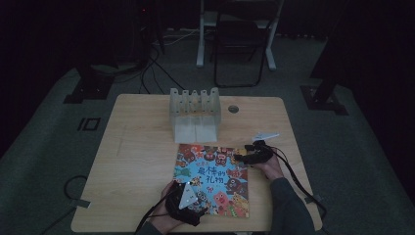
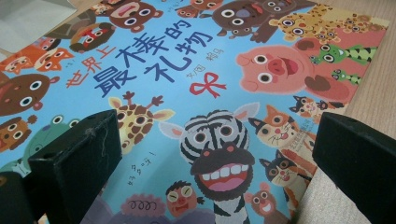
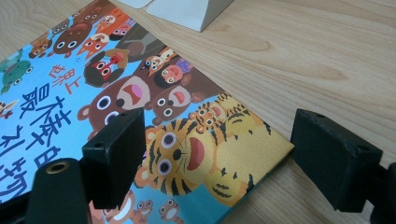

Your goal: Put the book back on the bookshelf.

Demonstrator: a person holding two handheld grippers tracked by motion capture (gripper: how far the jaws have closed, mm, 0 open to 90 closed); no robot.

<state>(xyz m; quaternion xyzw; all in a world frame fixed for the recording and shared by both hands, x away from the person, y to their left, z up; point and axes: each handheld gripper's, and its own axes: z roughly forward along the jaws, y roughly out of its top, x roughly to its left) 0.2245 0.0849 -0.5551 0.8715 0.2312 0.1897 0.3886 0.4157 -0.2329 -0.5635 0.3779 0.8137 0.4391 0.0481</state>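
Between the wide-open jaws of the left gripper (image 2: 212,163) the flat, colourful animal-covered picture book (image 2: 196,93) is seen, ungripped. Its tiger corner is framed by the right gripper (image 3: 217,161), likewise spread and empty, on the wooden table (image 3: 303,56).

- Wooden table (image 1: 137,161), light top, rounded corners, round hole nr far-right edge.
- Picture book (image 1: 213,178) flat on it, nr near edge, right of centre.
- Pale slotted rack (image 1: 195,113) stands at far edge, centre, just beyond book.
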